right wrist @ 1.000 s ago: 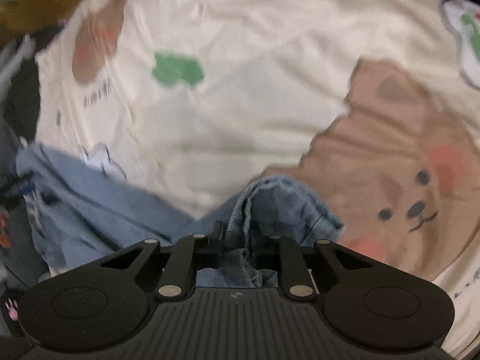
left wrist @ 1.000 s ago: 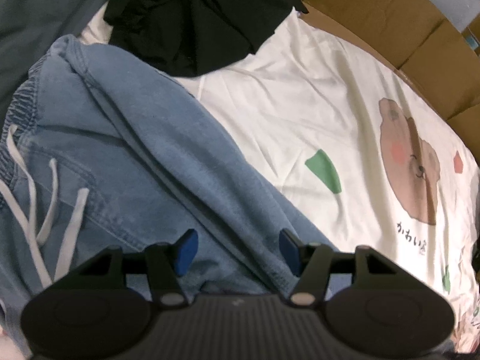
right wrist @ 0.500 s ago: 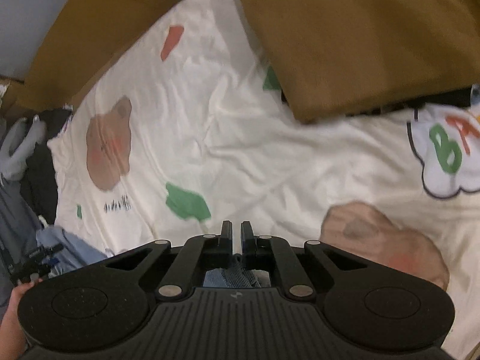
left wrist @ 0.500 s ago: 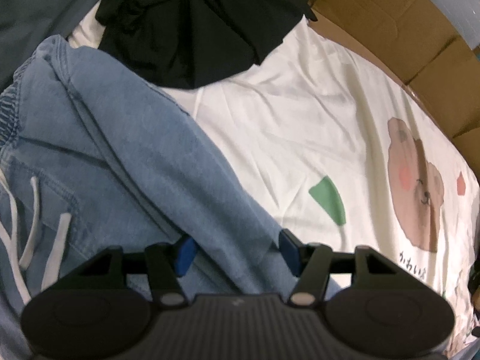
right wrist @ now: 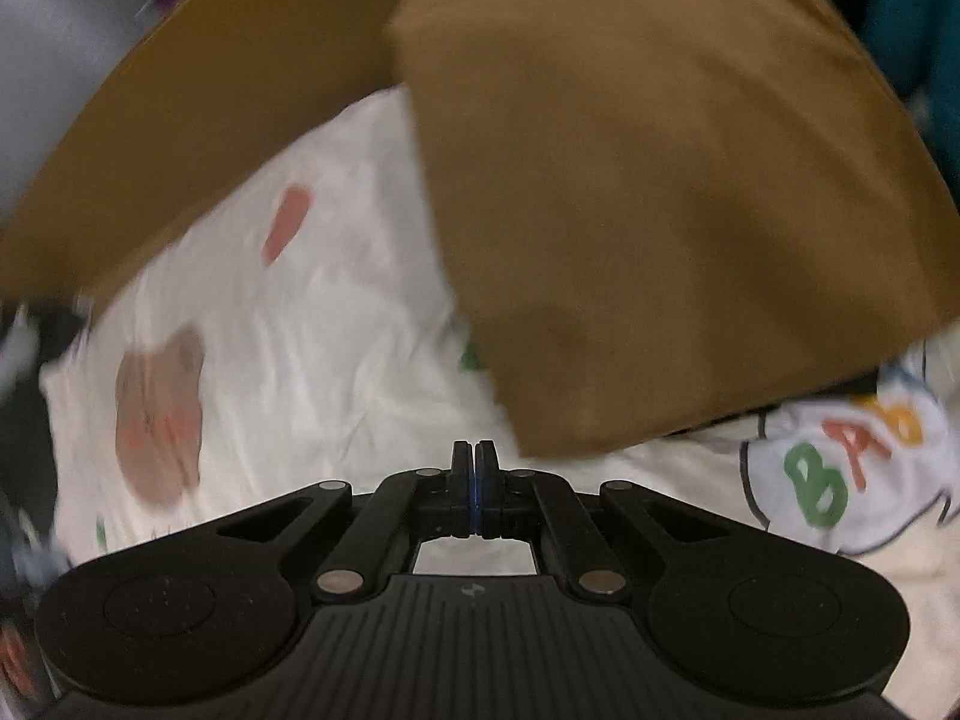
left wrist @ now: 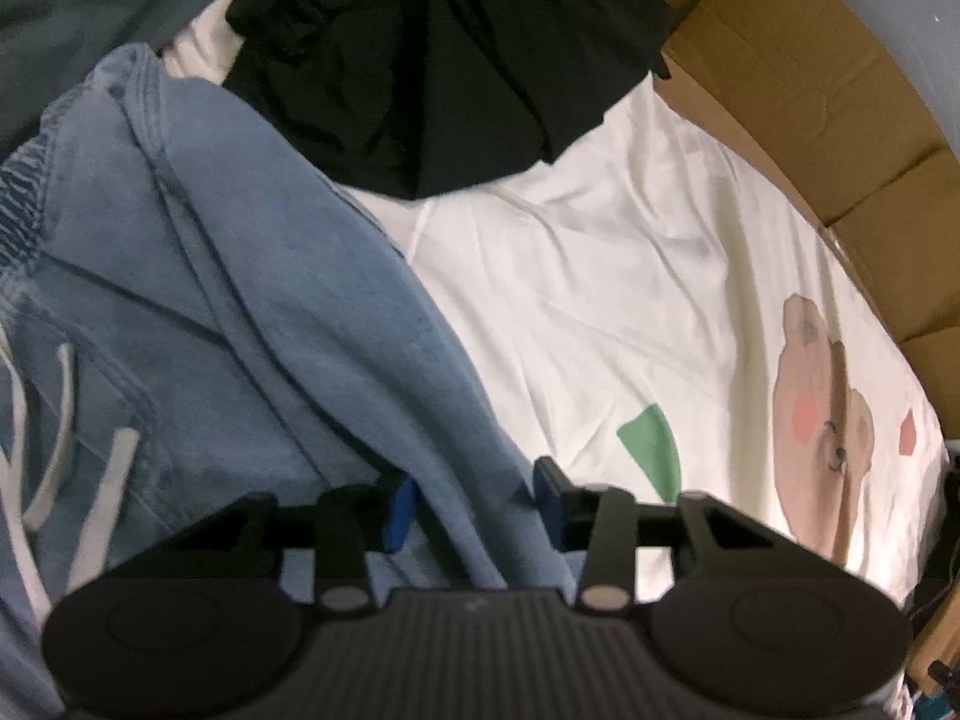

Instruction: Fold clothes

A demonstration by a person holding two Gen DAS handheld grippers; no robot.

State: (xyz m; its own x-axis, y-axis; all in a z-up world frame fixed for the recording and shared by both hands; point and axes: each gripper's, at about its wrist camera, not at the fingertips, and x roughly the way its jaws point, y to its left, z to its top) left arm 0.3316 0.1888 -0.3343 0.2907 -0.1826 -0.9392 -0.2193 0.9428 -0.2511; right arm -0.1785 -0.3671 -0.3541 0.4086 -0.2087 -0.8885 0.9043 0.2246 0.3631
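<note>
Two tongs: one in each hand, both angled steeply down over a cream printed sheet (left wrist: 600, 276).
Left tongs (left wrist: 474, 501): jaws have just been closing; a ridge of the blue denim garment (left wrist: 252, 312) lies between the blue pads (left wrist: 401, 510); whether the pads already press it cannot be told.
Right tongs (right wrist: 474, 468): jaws together, pads meeting, nothing between them.
Task item: the denim garment lies crumpled on the left part of the sheet in the left wrist view, elastic waistband at the far left, white drawstrings (left wrist: 66, 456) trailing loose.
Edges: cardboard panels (left wrist: 798, 96) run along the sheet's far and right border.
Open room: a wide bare stretch of sheet right of the denim, carrying a bear print (left wrist: 822, 420) and a green patch (left wrist: 651, 444).
Containers: whether the cardboard forms a box cannot be told.
Obstructions: a black garment (left wrist: 432, 60) heaped at the top, touching the denim's upper edge; a brown cloth (right wrist: 660, 210) covers the sheet's upper right in the right wrist view, blurred.
Other: lettered print (right wrist: 840, 468) beside the brown cloth.
</note>
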